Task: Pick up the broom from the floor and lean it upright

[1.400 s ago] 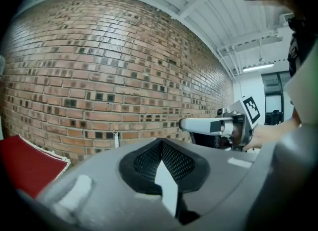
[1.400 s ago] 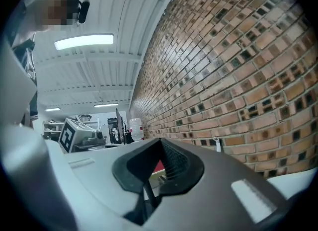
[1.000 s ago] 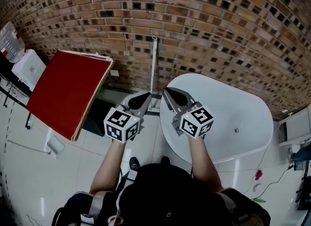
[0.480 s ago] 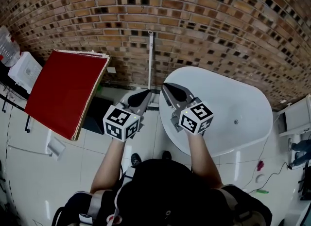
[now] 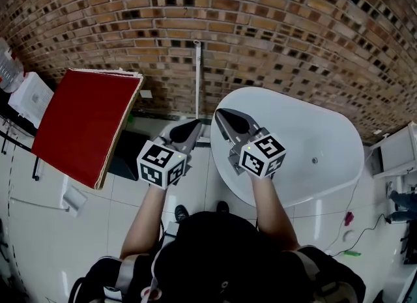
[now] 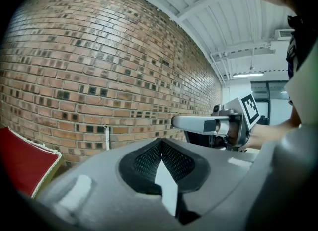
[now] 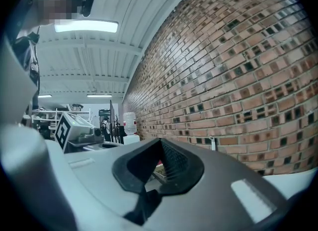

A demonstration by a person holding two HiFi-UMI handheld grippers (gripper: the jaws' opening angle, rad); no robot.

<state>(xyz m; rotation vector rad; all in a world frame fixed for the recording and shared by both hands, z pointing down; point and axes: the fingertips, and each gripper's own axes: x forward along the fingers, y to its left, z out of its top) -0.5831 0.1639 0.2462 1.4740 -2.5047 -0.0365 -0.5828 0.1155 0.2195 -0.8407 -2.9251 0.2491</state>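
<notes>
1. The red board (image 5: 88, 122) stands tilted at the left stretch of the brick wall (image 5: 273, 41). A toppling handle could land on it, but I judge that unlikely, as the two are well apart.
2. The left gripper (image 5: 190, 126) hovers just short of the wall with its fingers together on nothing. A forward nudge from it could kick the broom's foot out.
3. The broom (image 5: 197, 86) leans against the wall near its middle, and nothing holds it. Its long axis runs up and down: the handle's top points up and seems to rest on the bricks, with the foot at the wall's base. The head is hidden behind the grippers' tips. With so thin a handle on glossy floor tiles, I judge a sideways slide along the wall to be the main risk.
4. The right gripper (image 5: 223, 114) is also close to the wall, with its fingers together and empty. It could bump the broom in the same way.
5. The white worktop (image 5: 326, 139) stands off the wall to the right, and a fall that way would strike its rim.
</notes>
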